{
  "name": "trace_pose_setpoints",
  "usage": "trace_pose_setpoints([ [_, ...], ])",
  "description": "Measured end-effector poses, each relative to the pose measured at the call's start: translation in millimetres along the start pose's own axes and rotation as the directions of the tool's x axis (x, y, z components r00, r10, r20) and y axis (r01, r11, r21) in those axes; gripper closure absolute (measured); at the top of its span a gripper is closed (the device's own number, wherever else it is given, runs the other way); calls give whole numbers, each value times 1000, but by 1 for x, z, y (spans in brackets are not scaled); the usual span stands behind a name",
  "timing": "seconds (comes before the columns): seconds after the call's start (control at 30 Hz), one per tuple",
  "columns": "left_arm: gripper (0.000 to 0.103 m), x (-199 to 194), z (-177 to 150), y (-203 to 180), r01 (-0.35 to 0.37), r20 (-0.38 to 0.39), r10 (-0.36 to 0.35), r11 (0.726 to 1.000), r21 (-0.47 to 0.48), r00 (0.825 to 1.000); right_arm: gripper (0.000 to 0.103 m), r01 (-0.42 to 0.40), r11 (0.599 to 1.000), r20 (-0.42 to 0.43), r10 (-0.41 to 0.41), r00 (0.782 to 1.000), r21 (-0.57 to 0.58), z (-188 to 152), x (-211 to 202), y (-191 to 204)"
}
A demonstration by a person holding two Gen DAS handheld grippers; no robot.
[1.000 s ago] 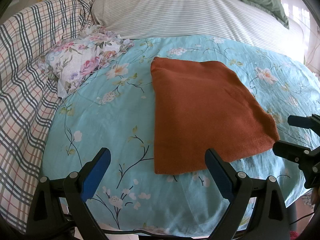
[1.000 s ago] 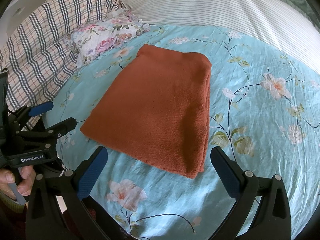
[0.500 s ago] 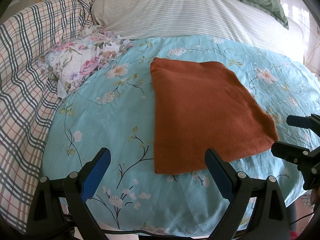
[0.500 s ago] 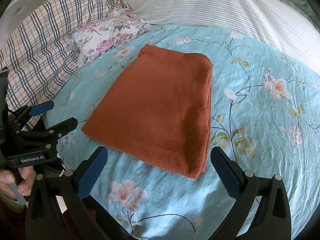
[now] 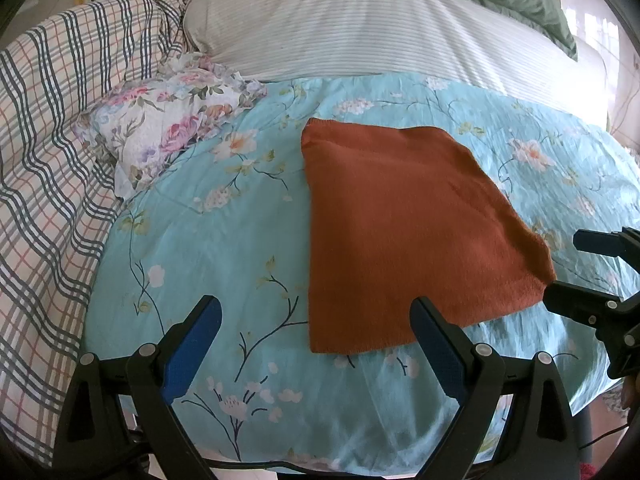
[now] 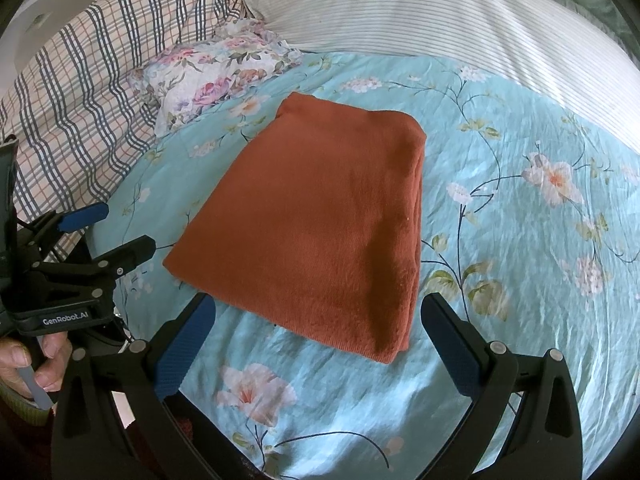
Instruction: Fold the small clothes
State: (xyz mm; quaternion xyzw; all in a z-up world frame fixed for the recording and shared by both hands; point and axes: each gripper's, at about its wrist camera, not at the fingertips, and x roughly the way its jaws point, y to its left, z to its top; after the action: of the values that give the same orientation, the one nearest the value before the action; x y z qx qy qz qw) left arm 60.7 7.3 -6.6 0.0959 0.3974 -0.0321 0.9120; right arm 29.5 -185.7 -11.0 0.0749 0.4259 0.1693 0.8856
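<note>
Right wrist view: folded rust cloth (image 6: pixel 316 220) lies lengthwise away; both hand-held grippers (image 6: pixel 316 344) (image 5: pixel 314 344) released.

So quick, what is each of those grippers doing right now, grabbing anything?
Left gripper: open, holding nothing, short of the orange cloth.
Right gripper: open, holding nothing.

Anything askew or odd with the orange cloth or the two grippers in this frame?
Nothing stands out. The orange cloth lies folded flat on the floral blue bedspread, its layered edges roughly lined up. The left gripper and right gripper are both open, clear of the cloth and holding nothing.
</note>
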Motion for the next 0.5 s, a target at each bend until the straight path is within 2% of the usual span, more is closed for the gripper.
trace_pose_setpoints([
  [0.5, 7, -1, 5, 0, -1, 2, 1, 1000, -1, 1000, 1, 4, 1000, 3, -4, 1000, 4, 3, 0, 5],
])
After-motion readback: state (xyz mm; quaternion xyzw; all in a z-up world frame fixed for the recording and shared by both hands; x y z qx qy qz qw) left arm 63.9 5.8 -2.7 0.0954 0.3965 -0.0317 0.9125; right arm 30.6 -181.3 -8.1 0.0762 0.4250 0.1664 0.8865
